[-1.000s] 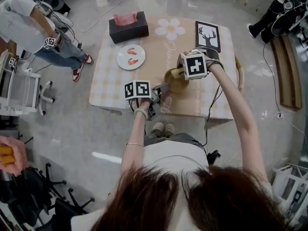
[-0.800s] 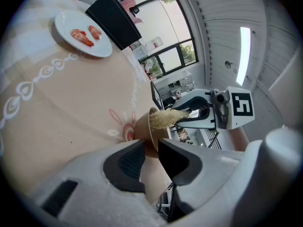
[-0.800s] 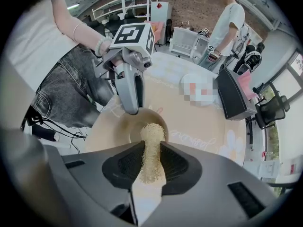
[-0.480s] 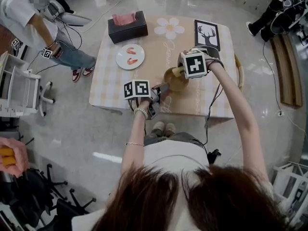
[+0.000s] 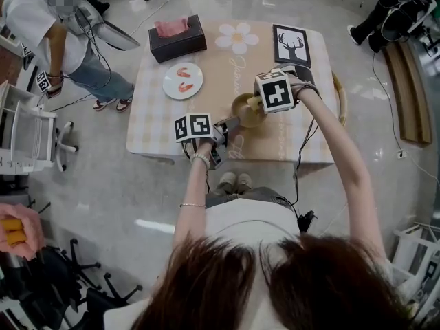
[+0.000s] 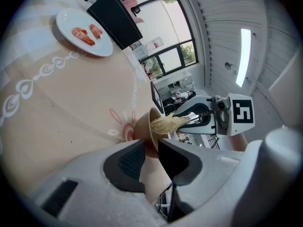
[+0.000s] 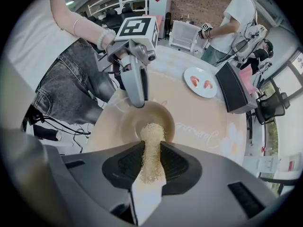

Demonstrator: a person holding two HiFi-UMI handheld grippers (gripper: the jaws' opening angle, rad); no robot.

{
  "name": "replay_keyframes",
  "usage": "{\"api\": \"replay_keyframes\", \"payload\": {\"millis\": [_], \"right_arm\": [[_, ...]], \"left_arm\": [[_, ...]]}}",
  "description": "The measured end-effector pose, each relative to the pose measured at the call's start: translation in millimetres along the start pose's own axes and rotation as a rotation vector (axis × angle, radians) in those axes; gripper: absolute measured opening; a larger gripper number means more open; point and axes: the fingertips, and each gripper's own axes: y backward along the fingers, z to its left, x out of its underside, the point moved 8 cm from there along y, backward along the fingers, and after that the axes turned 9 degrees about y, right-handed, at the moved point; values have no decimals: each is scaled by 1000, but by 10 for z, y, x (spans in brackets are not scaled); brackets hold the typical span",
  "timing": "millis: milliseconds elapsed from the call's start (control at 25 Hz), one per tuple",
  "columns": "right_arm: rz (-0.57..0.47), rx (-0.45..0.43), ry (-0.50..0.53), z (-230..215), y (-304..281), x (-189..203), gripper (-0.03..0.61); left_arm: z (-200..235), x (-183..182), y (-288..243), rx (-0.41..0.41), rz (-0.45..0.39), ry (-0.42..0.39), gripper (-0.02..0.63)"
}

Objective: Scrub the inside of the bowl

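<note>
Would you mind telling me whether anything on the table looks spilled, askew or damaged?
Nothing stands out: the tan bowl sits upright, the left gripper on its rim, the right gripper holding a straw-coloured fibre scrubber inside.

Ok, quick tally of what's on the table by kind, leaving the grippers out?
bowl: 1
loofah scrubber: 1
plate: 1
shrimp-like pieces on the plate: 2
tissue box: 1
deer picture: 1
Total: 7
</note>
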Motion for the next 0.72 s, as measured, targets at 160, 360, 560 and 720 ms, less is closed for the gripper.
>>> {"api": "replay_keyframes", "payload": {"millis": [160,360,560,720], "right_arm": [[4,-5,-8,36,20,-5,94],[13,-14,-23,83,28,4,94],[11,-21,-40,140,22,-11,94],[13,-37,-50,192,27,-39,94]], "left_arm": [[-8,6,4,3,2,1,95],[-7,-2,3,3,4,2,95],[-4,-4,1,7,5,3,95],[-5,-4,4,12,6,5,95]]}}
